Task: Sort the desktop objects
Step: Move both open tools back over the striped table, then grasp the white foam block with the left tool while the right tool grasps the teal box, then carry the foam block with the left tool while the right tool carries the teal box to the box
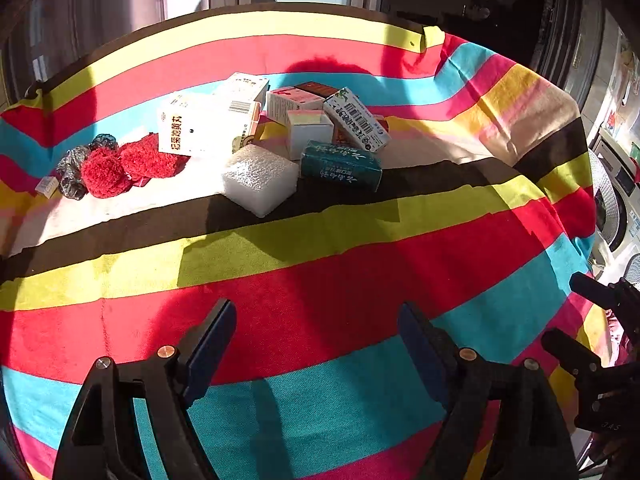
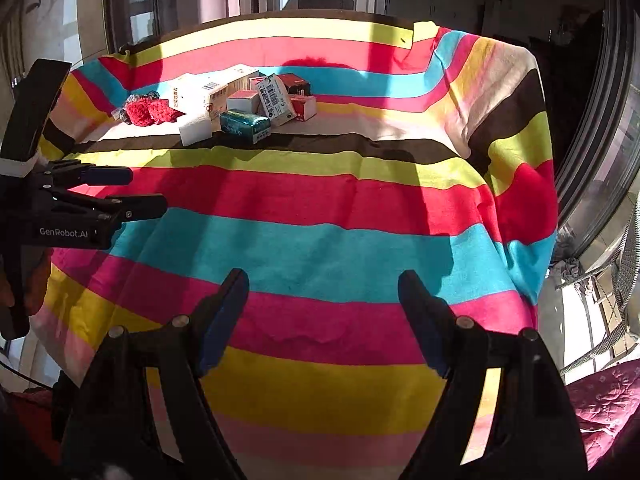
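The left gripper (image 1: 316, 316) hovered over the striped cloth (image 1: 320, 280), jaws apart and holding nothing; the right gripper (image 2: 322, 288) did likewise, jaws apart; the boxes (image 1: 280, 116) lay heaped well beyond both; a white foam block (image 1: 260, 178) touched the heap's near side, beside a teal packet (image 1: 340, 164); red pompoms (image 1: 128, 164) lay left of the heap.

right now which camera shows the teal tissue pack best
The left wrist view: the teal tissue pack is larger there, its pale leaf print visible, lying beside the white foam block. The right wrist view shows the same pack smaller and farther off, unobstructed at the pile's front edge.
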`<action>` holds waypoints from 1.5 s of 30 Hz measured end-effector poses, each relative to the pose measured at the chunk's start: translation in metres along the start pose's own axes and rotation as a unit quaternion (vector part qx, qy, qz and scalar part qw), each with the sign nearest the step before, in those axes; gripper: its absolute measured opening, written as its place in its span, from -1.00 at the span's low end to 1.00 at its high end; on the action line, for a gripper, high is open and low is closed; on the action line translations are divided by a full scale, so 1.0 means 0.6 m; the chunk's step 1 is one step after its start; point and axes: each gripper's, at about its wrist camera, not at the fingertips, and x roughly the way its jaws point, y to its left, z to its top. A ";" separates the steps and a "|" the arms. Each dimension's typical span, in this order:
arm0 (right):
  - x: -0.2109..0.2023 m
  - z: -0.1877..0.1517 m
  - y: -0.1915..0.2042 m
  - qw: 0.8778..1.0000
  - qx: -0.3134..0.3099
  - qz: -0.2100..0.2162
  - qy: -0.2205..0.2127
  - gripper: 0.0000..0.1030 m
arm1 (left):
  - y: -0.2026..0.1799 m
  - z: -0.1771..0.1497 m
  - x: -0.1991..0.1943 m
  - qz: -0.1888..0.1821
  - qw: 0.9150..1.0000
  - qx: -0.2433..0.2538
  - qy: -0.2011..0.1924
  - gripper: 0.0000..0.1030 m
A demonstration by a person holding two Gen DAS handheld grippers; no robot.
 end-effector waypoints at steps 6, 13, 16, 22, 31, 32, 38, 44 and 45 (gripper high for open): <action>0.112 0.084 0.047 0.996 -0.064 0.057 0.015 0.53 | 0.072 0.079 0.049 0.015 0.993 -0.118 -0.008 0.62; 0.214 0.159 0.056 0.989 -0.099 0.100 0.050 0.53 | 0.084 0.133 0.119 0.038 0.986 -0.159 0.016 0.62; 0.244 0.186 0.063 0.985 -0.110 0.123 0.057 0.53 | 0.083 0.151 0.133 0.046 0.986 -0.161 0.015 0.62; 0.286 0.229 0.088 0.980 -0.131 0.137 0.056 0.53 | 0.096 0.168 0.142 0.030 0.981 -0.192 0.019 0.62; 0.249 0.199 0.105 0.985 -0.140 0.089 0.046 -0.23 | 0.070 0.171 0.164 0.038 0.988 -0.147 0.030 0.65; 0.241 0.192 0.099 0.987 -0.130 0.082 0.048 -0.23 | 0.062 0.169 0.166 0.046 0.990 -0.130 0.029 0.67; 0.172 0.122 0.054 0.994 -0.058 0.074 0.047 -0.28 | 0.054 0.135 0.150 0.064 0.995 -0.080 -0.014 0.14; 0.102 0.065 0.041 0.997 -0.036 0.059 0.035 -0.28 | 0.051 0.087 0.101 0.038 0.998 -0.050 -0.019 0.14; 0.096 0.057 0.040 0.997 -0.033 0.053 0.036 -0.28 | 0.042 0.075 0.090 0.038 0.998 -0.041 -0.022 0.14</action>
